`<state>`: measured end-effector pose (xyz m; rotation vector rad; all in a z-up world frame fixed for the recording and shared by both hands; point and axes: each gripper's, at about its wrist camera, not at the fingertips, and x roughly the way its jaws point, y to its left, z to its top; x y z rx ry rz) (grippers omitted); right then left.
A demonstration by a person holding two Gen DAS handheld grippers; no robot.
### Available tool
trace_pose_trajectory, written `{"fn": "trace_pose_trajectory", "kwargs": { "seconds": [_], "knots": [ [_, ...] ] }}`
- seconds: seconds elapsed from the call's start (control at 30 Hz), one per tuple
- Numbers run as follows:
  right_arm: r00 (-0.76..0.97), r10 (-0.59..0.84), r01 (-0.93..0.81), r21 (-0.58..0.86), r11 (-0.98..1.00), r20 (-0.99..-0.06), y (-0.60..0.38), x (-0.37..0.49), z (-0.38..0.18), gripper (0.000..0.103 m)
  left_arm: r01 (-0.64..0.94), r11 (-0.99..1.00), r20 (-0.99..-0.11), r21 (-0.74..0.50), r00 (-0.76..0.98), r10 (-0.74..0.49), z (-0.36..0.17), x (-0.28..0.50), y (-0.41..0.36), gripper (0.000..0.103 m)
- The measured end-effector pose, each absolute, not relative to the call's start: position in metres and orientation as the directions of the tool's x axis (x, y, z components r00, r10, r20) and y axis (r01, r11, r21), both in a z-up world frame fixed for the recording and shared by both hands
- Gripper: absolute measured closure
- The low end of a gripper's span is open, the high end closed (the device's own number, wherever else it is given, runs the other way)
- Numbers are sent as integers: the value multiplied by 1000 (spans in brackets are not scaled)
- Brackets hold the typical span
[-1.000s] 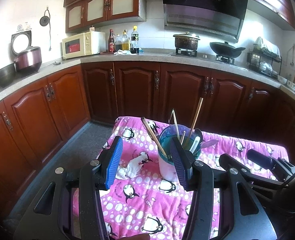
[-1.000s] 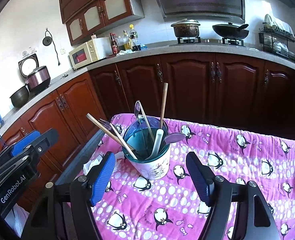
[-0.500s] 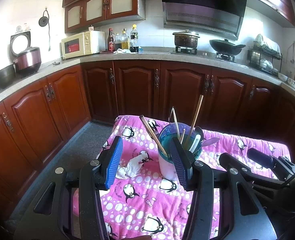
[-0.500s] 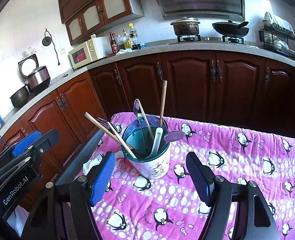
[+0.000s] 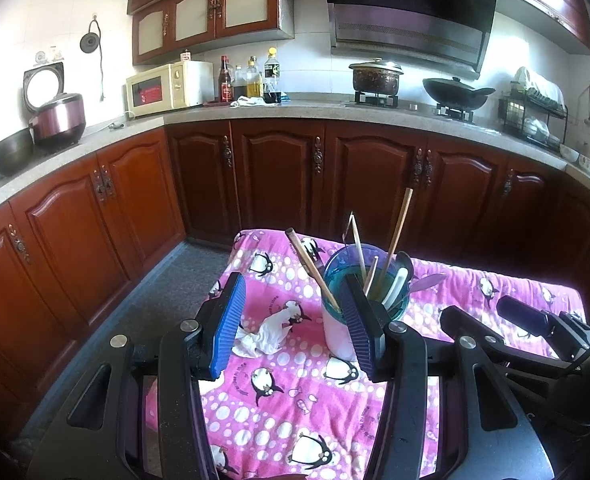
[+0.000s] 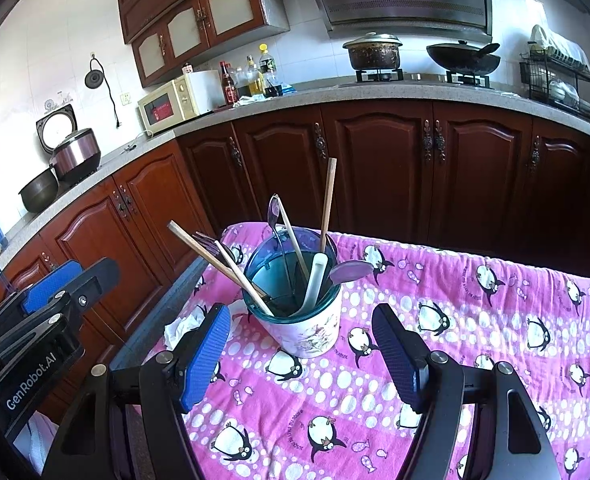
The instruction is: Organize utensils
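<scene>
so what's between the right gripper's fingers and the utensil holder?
Only bare penguin cloth between the right gripper and the utensil holder, per the right wrist view.

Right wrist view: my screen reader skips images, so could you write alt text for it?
A white utensil holder with a teal rim, holding chopsticks and spoons, stands on a pink penguin tablecloth. The open right gripper is empty in front of it; kitchen cabinets behind.

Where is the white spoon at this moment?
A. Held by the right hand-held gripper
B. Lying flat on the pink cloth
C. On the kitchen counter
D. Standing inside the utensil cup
D: the white spoon stands inside the utensil cup, leaning on its rim, and the right hand-held gripper is open and holds nothing.
</scene>
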<state>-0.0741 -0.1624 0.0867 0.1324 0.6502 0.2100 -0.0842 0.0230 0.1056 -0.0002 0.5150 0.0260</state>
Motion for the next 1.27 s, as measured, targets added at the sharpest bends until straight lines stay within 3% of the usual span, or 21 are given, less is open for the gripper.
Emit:
{"fn": "trace_pose_trajectory", "kwargs": {
  "seconds": [1.27],
  "knots": [
    [749, 236, -144, 197, 970, -619, -168, -55, 66, 32, -13, 1000, -530, 16, 848, 19, 89, -64, 21, 54]
  ]
}}
